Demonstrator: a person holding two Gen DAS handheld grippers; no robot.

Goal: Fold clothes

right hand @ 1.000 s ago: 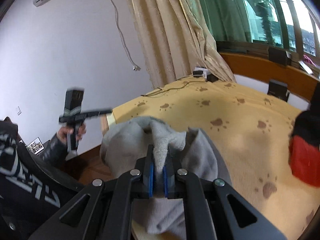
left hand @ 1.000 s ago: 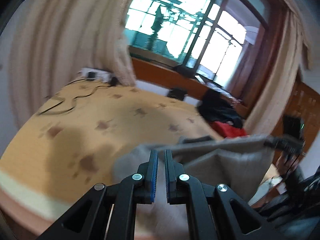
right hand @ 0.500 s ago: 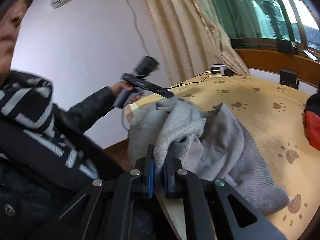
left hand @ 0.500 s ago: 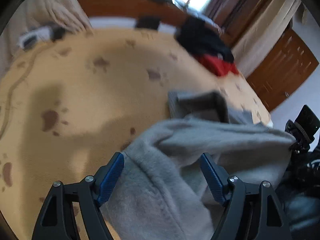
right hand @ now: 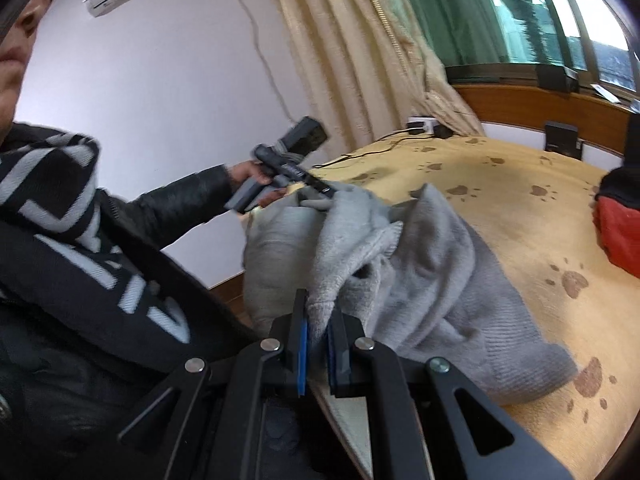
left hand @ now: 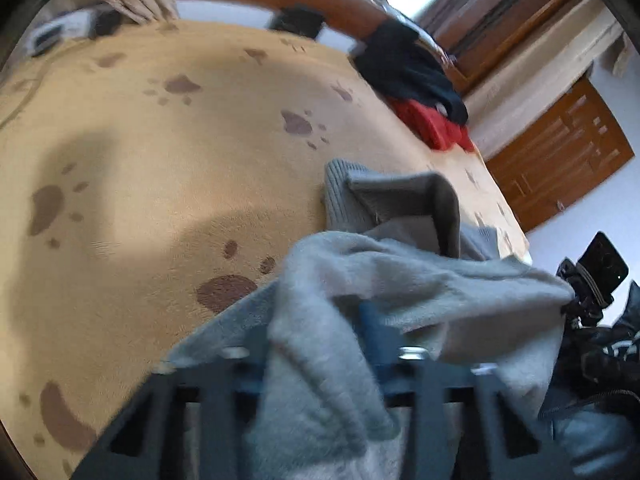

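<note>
grey sweater gripped at two points over the bed edge

where the yellow paw-print bedspread [right hand: 500,184] meets the near edge of the bed, a grey sweater [right hand: 432,264] is found bunched, partly lying on the spread and partly lifted. a fold of its fleecy fabric is pinched between the blue pads of the right gripper [right hand: 318,342], whose jaws are closed narrow on the cloth. the left gripper [left hand: 320,356] is seen blurred beneath draped fabric; its jaws have just been closing, with a thick fold of the sweater between them, and the fingers appear to press on it. in the right wrist view the left gripper is held by a hand [right hand: 256,180] in a black sleeve, its tip sunk in the sweater's upper fold. a ribbed cuff or hem [left hand: 344,196] is turned up on the spread. a pile of black and red clothes [left hand: 424,96] is noted well apart, toward the far side. beige curtains [right hand: 360,40] and a wooden door [left hand: 560,160] are recorded behind.
</note>
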